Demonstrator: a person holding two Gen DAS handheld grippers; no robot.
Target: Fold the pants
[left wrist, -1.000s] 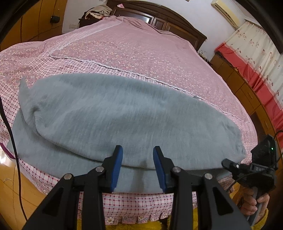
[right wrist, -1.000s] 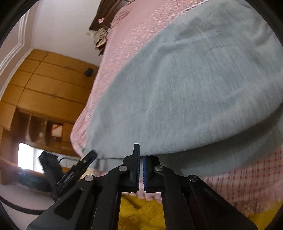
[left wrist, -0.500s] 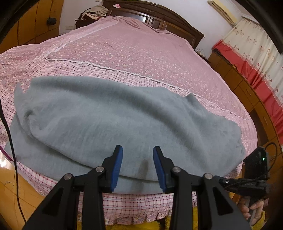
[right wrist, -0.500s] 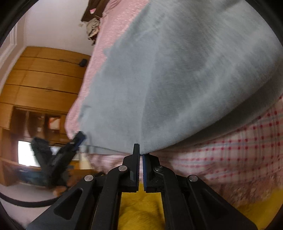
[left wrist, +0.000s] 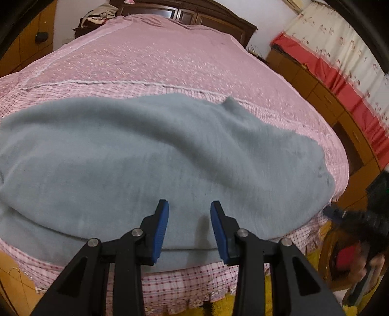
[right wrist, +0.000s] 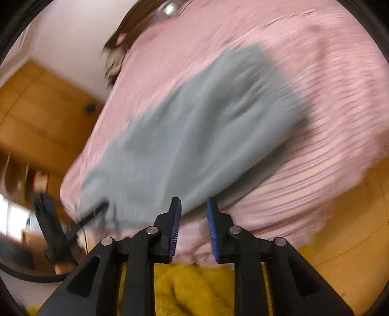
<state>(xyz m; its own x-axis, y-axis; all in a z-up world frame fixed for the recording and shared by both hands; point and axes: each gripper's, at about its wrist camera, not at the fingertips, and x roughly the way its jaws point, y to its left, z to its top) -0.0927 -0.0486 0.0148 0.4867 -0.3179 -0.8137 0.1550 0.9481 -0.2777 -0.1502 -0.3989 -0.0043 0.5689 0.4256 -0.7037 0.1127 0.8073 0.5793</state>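
Note:
Grey-blue pants (left wrist: 170,150) lie folded lengthwise along the near edge of the pink bed (left wrist: 170,56). My left gripper (left wrist: 189,206) hovers over their front edge, open, with no cloth between its blue pads. My right gripper (right wrist: 193,204) is drawn back from the pants (right wrist: 194,126). Its jaws are opening with nothing between them, and the cloth's edge lies just past the tips. The right wrist view is blurred by motion. Each gripper shows in the other's view: the right gripper (left wrist: 340,216) blurred at the far right, the left gripper (right wrist: 48,218) at the lower left.
A checked bed skirt (left wrist: 184,282) hangs below the pants, with yellow fluffy fabric (right wrist: 194,286) under it. A dark wooden headboard (left wrist: 194,17) and a clothes pile (left wrist: 97,14) are at the far end. Wooden cabinets (left wrist: 340,116) and red-and-floral curtains (left wrist: 340,56) line the right side.
The right gripper, shut on the pants' edge before, has let go, parted its jaws and pulled back. The released layer now lies flat. The left gripper shifted over the pants, still open.

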